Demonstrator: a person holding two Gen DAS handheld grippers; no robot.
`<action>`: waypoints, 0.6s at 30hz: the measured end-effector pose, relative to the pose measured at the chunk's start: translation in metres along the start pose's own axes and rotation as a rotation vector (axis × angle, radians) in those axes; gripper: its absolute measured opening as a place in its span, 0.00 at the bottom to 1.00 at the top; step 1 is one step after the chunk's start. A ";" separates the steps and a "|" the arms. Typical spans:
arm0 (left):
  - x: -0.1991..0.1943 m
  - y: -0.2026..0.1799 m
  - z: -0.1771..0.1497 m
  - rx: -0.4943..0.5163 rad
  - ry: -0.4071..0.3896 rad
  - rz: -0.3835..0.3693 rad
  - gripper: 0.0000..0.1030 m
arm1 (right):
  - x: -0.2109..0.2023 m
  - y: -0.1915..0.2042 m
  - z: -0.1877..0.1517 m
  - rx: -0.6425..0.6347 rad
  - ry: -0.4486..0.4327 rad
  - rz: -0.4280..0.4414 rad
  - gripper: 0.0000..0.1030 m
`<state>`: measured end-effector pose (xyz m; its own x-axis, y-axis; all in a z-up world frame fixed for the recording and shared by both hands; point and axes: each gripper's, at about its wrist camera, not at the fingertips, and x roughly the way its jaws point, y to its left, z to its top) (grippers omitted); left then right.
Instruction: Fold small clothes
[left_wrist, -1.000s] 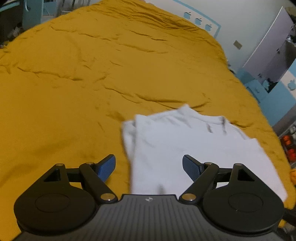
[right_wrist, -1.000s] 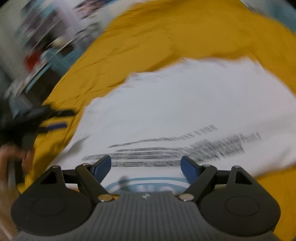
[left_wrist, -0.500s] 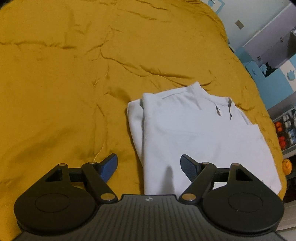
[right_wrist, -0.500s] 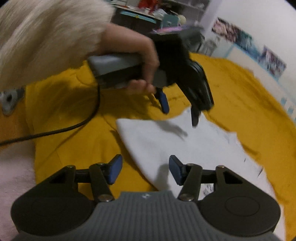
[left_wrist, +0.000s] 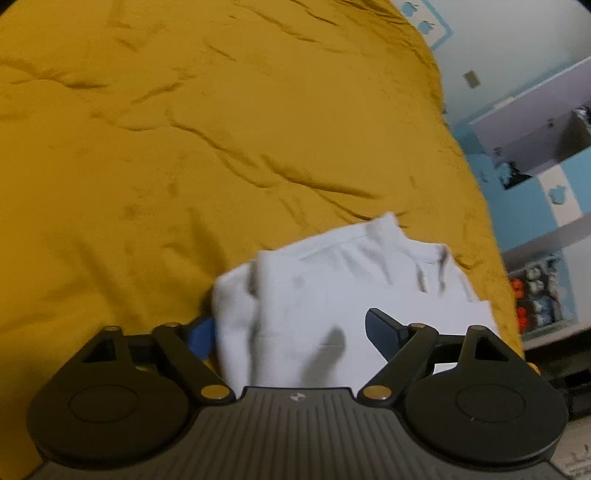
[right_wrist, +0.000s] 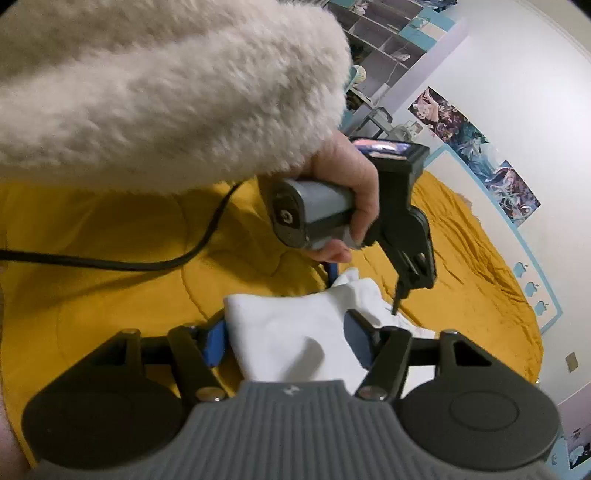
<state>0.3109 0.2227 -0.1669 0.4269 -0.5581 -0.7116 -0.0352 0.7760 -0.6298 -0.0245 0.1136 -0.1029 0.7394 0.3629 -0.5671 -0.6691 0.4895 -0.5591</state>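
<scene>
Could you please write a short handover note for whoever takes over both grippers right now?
Left gripper: open, fingers straddling the near edge of the white shirt; nothing clamped yet.
Right gripper: open, fingers either side of another edge of the shirt.
The shirt lies on the yellow bedspread, already folded along one side with its collar away from the left gripper.
Left to do: close on both edges, finish the remaining folds and lay it flat.
</scene>
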 end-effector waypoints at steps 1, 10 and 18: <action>0.001 -0.001 -0.002 0.004 -0.004 -0.018 0.95 | -0.002 0.000 -0.002 0.000 0.001 -0.007 0.56; 0.010 0.004 -0.010 0.016 0.006 -0.014 0.37 | -0.003 0.007 -0.001 -0.008 0.011 0.017 0.31; -0.005 -0.001 -0.010 -0.086 -0.025 -0.049 0.18 | -0.015 -0.018 -0.006 0.122 0.004 0.043 0.04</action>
<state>0.3001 0.2215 -0.1655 0.4524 -0.5862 -0.6721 -0.0911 0.7193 -0.6887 -0.0240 0.0941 -0.0876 0.7095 0.3827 -0.5918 -0.6862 0.5664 -0.4564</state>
